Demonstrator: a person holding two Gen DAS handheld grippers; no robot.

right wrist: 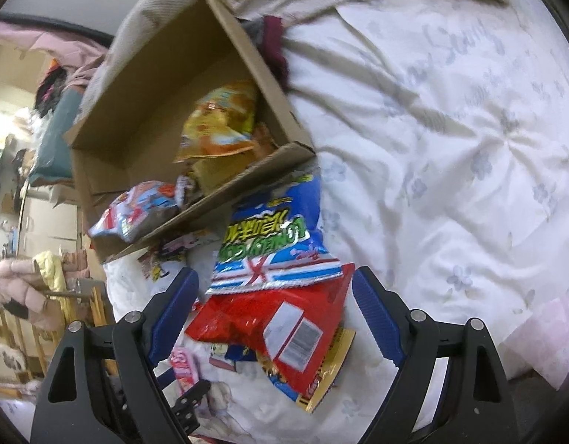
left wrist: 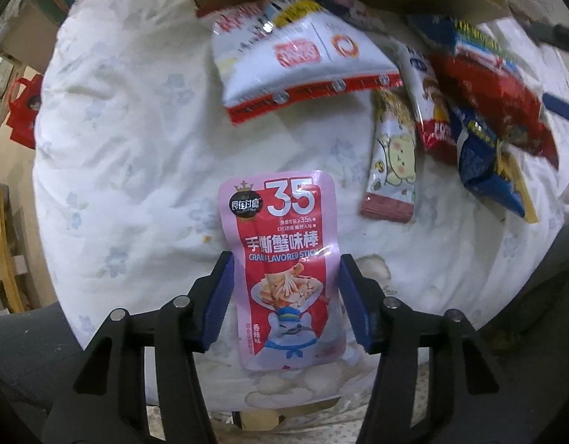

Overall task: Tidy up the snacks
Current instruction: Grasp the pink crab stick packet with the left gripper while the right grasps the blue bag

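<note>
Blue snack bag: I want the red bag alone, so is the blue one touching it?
Touching: right wrist view shows the blue bag's sealed edge overlapping the red bag.

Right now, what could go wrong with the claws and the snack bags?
The left claw straddles the pink crab stick pouch by its thin edges, so the pouch might buckle or slip. The right claw stands open over a red bag under a blue bag; it might drag both, missing the cardboard box.
</note>
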